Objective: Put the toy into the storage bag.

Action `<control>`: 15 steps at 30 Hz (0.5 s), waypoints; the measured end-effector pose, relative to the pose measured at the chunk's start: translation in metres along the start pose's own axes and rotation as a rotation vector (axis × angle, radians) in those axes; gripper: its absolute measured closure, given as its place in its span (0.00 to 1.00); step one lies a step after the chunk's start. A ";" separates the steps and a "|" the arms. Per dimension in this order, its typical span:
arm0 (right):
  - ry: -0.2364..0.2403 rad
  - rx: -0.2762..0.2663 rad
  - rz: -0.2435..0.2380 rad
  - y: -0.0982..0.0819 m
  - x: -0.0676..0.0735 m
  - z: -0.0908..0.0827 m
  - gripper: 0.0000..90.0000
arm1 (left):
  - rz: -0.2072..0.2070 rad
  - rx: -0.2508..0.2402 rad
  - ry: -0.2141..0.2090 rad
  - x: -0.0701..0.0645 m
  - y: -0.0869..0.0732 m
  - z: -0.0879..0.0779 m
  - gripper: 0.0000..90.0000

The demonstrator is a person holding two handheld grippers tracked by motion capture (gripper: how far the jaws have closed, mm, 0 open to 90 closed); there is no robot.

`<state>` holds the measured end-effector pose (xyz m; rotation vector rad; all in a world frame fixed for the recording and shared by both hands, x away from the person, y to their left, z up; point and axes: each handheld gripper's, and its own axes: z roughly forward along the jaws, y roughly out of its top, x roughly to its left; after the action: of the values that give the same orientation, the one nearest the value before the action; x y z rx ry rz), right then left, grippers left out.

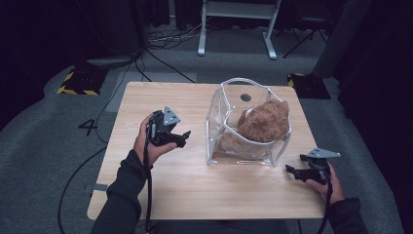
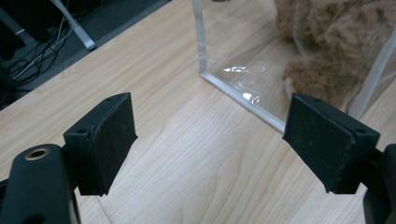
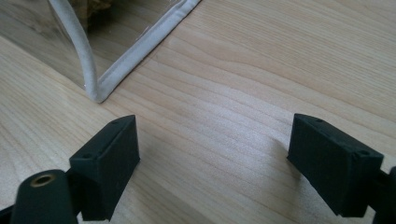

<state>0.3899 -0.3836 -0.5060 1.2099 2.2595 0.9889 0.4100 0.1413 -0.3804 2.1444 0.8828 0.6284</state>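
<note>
A clear plastic bag point(image 1: 224, 131) with white piping stands open on the wooden table point(image 1: 160, 180). Inside it lies a brown plush toy point(image 1: 263, 122). My left gripper point(image 1: 181, 137) hovers to the bag's left, open and empty, its jaws pointing at the bag. In the left gripper view the bag's bottom edge point(image 2: 243, 95) and the plush toy point(image 2: 327, 42) sit just ahead of the jaws. My right gripper point(image 1: 293, 171) is held near the bag's front right corner, open and empty. The right gripper view has the bag's corner point(image 3: 95, 91) ahead on the left.
Bare tabletop stretches in front of the bag and along the left side. A round hole point(image 1: 245, 97) sits in the table behind the bag. On the floor beyond are cables point(image 1: 170, 36), a white desk frame point(image 1: 236, 29) and yellow-black striped bases point(image 1: 78, 83).
</note>
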 end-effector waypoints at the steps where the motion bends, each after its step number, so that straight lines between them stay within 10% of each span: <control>1: 0.000 0.000 0.000 0.000 0.000 0.000 0.18 | 0.000 0.003 0.000 0.000 -0.002 0.000 0.19; 15: -0.001 0.000 0.001 0.000 0.000 0.000 0.18 | -0.017 0.060 0.014 0.004 -0.026 0.005 0.19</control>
<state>0.3898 -0.3835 -0.5060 1.2113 2.2584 0.9886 0.4058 0.1553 -0.4026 2.1864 0.9370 0.6164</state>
